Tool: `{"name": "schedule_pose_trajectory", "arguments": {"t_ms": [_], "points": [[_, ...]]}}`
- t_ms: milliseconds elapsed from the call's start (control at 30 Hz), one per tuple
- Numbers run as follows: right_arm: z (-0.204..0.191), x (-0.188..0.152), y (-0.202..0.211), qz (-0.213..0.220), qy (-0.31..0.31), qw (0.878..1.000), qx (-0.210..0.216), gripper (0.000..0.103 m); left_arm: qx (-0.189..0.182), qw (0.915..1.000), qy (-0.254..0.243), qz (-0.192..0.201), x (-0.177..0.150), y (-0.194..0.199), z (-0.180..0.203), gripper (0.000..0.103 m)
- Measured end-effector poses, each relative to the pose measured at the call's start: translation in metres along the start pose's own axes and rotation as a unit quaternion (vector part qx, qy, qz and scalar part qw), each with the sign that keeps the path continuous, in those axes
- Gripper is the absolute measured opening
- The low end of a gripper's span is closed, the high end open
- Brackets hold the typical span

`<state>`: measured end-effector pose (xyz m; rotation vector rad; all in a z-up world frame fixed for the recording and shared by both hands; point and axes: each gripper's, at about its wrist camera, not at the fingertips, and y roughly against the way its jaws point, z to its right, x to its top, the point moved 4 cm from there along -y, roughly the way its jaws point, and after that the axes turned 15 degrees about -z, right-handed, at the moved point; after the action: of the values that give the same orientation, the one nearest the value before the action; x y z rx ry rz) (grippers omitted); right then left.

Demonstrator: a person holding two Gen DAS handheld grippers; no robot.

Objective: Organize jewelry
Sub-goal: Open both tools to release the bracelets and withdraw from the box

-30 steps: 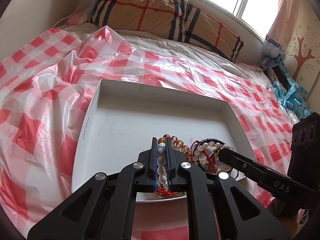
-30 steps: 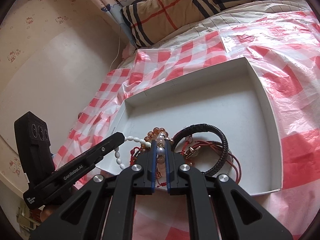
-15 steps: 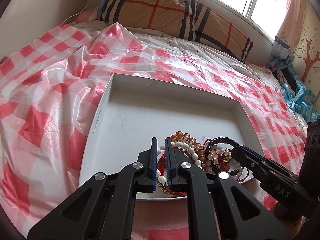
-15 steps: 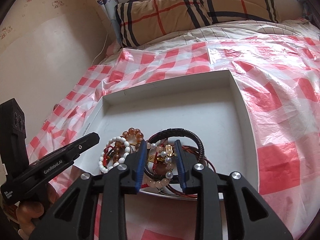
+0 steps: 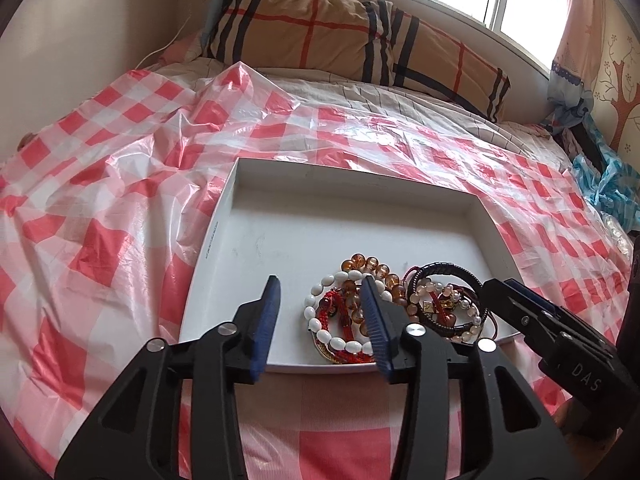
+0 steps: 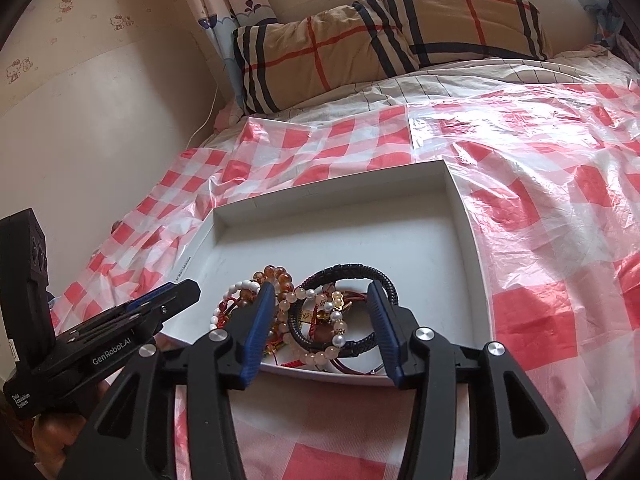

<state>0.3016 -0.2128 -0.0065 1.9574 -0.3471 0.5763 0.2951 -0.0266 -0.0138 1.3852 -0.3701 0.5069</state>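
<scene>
Bracelets released since earlier, heaped at white tray near edge, left tongs and right tongs opening, empty, far tray floor bare.

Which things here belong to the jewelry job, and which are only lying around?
For the job:
- white tray
- white bead bracelet
- amber bead bracelet
- black braided bracelet
- left gripper and right gripper, jaws opening

Lying around:
- plaid pillow
- checked plastic sheet
- curtain
</scene>
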Motion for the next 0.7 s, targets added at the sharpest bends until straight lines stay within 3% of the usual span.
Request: {"name": "schedule_pose_trajectory", "arguments": {"t_ms": [367, 567, 700], "points": [[-0.013, -0.015, 0.029, -0.006, 0.008, 1.000, -0.011, 0.063, 0.017, 0.9998, -0.013, -0.006, -0.025, 0.031, 0.007, 0.063], [-0.026, -0.026, 0.068, -0.003, 0.035, 0.999, -0.026, 0.070, 0.027, 0.9994, -0.020, -0.006, -0.045, 0.067, 0.008, 0.079], [-0.041, -0.052, 0.103, -0.003, 0.048, 0.998, -0.030, 0.077, 0.026, 0.9990, -0.035, -0.008, -0.075, 0.098, 0.014, 0.086]]}}
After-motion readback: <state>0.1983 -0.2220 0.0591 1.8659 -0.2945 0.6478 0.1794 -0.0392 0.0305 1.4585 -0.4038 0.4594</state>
